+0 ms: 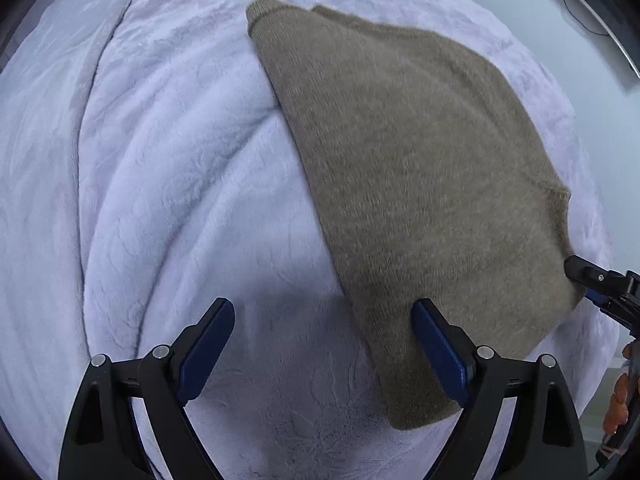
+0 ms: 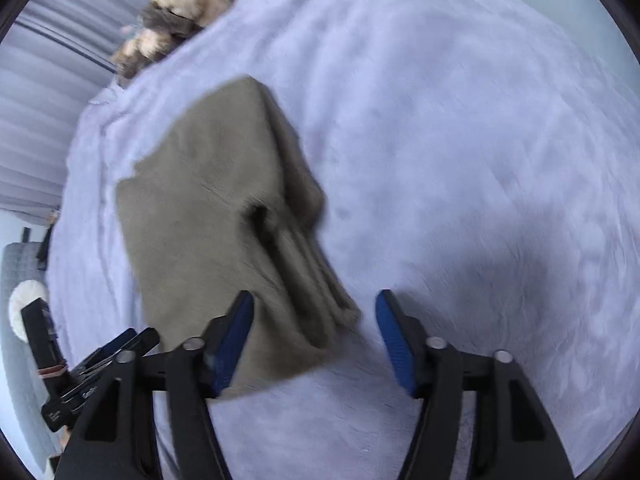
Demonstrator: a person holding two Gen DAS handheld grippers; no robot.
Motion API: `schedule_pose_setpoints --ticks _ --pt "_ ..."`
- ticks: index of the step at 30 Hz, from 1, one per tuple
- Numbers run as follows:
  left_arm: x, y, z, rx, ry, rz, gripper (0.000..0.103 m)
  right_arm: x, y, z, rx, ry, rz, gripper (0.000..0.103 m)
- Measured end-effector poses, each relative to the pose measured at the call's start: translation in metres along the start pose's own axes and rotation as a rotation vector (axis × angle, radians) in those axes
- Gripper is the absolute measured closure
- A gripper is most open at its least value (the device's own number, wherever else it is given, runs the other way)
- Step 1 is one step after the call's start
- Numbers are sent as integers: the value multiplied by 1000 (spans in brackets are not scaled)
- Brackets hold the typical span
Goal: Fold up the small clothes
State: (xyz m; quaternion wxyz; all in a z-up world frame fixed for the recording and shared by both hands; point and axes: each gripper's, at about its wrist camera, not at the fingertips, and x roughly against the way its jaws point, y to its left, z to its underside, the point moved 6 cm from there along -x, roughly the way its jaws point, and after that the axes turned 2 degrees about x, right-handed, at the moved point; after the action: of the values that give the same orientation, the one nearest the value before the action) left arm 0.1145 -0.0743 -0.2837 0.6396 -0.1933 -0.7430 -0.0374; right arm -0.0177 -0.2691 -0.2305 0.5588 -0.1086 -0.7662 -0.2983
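Pale lilac plush blanket (image 1: pixel 168 184) carries a folded olive-brown knit garment (image 1: pixel 400 184), blurred in the right view, with left gripper (image 1: pixel 324 344) and right gripper (image 2: pixel 316 332) fingers spread, gripping nothing.

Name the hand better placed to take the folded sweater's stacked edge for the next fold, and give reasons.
Probably right. The right gripper hangs open directly over the layered edge of the olive sweater. The left gripper, also open, sits mostly over bare blanket beside the sweater's opposite edge.
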Motion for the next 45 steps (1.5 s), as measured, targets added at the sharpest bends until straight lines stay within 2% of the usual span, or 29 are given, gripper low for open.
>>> schedule_pose_setpoints --ticks 1,4,10,17,28,31,39,40,41,45 --pt "-2 0 4 11 2 4 11 -8 -5 3 -21 15 7 57" --pt "-4 3 8 62 13 29 11 -20 -24 14 -88 30 -22 57" --pt "0 3 10 57 17 17 11 -20 -11 18 73 29 78 53" --pt "-4 -2 5 73 22 5 11 -9 -18 21 74 42 103 45" --pt "0 -5 5 73 23 -27 11 3 -32 30 33 72 72 39" --pt "1 -6 5 64 20 -33 11 14 -33 32 35 54 74 39" --pt "4 -11 1 41 16 -42 11 28 -22 11 34 1 57 36" --pt "5 -11 1 37 11 -44 10 27 -20 8 36 -2 55 36" --pt "6 -11 0 34 4 -52 0 26 -18 5 39 -5 49 36" --pt "16 -10 -9 39 -19 -27 0 24 -8 -6 54 -15 18 35"
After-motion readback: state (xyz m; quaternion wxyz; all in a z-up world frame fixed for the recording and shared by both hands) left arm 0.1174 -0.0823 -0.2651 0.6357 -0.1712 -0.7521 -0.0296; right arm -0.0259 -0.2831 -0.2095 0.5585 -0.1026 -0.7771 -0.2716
